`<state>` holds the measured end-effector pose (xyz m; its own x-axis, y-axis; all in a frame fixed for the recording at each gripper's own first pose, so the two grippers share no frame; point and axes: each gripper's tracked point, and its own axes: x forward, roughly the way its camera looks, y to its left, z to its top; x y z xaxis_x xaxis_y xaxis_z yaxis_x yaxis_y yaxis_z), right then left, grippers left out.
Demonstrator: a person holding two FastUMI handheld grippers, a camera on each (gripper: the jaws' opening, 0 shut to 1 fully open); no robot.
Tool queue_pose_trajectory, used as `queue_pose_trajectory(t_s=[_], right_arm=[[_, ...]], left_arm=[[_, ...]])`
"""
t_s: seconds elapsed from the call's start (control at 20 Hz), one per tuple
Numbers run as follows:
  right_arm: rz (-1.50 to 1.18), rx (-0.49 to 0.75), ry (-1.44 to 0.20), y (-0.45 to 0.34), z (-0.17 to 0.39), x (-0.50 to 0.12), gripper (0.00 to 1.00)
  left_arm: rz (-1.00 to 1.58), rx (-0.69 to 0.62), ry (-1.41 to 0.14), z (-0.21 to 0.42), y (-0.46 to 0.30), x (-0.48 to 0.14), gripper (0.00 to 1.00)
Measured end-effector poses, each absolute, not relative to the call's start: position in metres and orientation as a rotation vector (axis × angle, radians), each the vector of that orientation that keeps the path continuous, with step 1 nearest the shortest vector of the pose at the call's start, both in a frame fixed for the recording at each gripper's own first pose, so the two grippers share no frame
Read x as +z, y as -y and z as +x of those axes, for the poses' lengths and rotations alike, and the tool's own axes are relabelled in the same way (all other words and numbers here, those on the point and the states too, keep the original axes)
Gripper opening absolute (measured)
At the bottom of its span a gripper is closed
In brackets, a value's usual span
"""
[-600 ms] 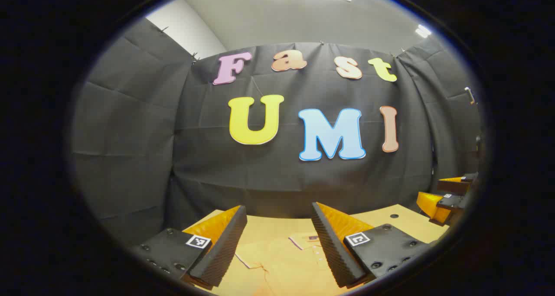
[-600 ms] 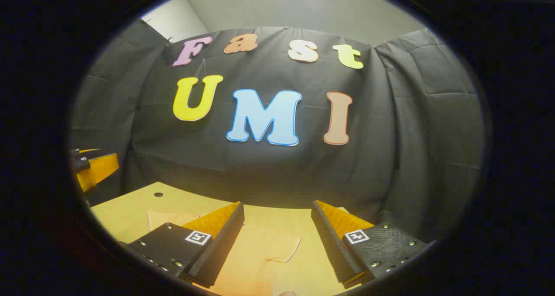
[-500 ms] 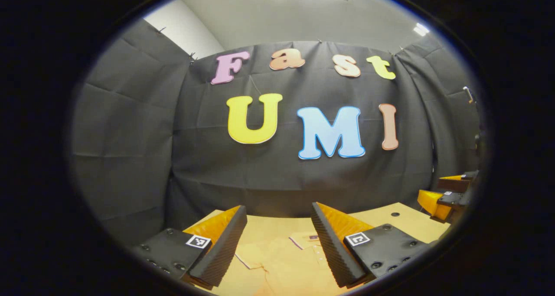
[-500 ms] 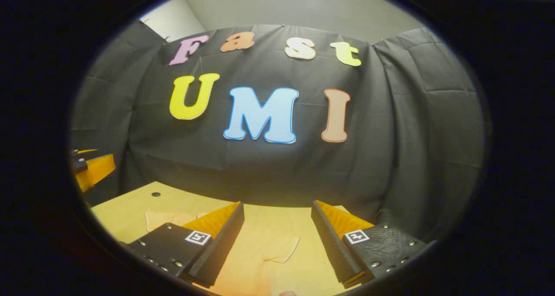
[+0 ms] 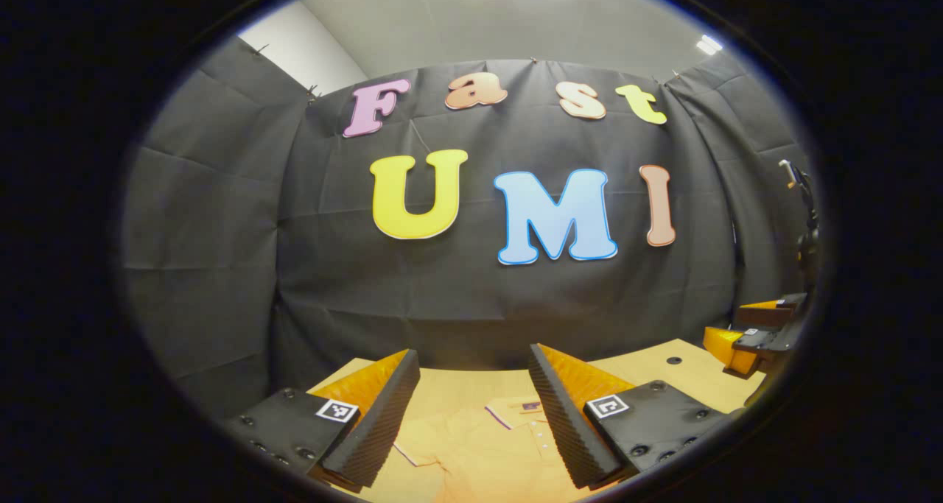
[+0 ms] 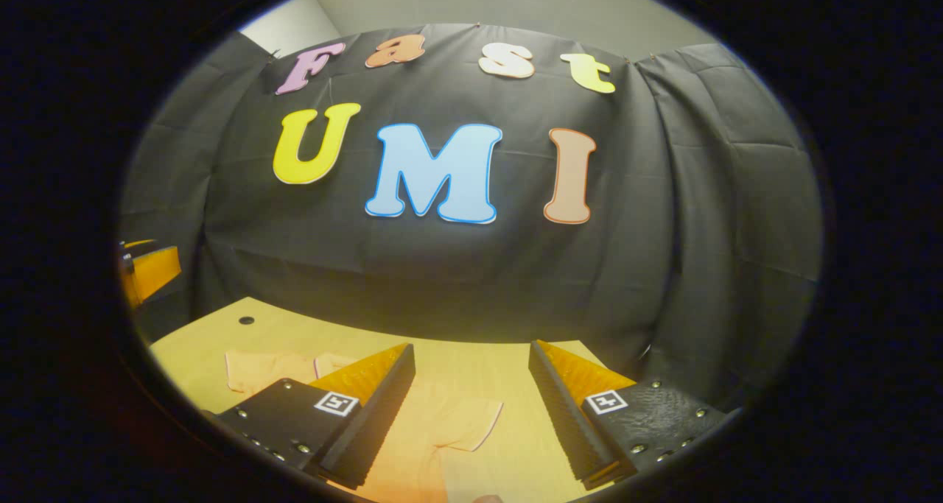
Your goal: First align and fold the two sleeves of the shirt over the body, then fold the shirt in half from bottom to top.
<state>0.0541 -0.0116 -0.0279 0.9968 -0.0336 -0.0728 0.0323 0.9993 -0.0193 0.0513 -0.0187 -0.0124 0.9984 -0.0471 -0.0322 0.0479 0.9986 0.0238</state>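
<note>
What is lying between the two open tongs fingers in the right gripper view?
A sleeve of the orange shirt, flat on the wooden table. The right tongs hang open above it.

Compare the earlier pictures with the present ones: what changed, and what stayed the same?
Both views tip down, showing more table and shirt; its sleeve sits fuller in view. Nothing gripped or released. Left hand-held gripper and right hand-held gripper stay open.

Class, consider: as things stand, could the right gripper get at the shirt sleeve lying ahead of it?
Probably yes: the right gripper is open, and the sleeve lies flat on the table between its fingers, with nothing over it.
</note>
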Motion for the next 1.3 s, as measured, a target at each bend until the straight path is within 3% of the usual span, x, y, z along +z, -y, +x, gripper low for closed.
queue_pose_trajectory(t_s=[0.7,1.3], right_arm=[[-0.009,-0.061,-0.2,0.012,0.121,-0.09,0.97],[0.168,-0.167,-0.61,0.034,0.174,-0.233,0.97]], left_arm=[[0.0,-0.046,-0.089,0.074,0.01,-0.034,0.97],[-0.02,0.025,-0.114,0.058,-0.017,-0.043,0.98]])
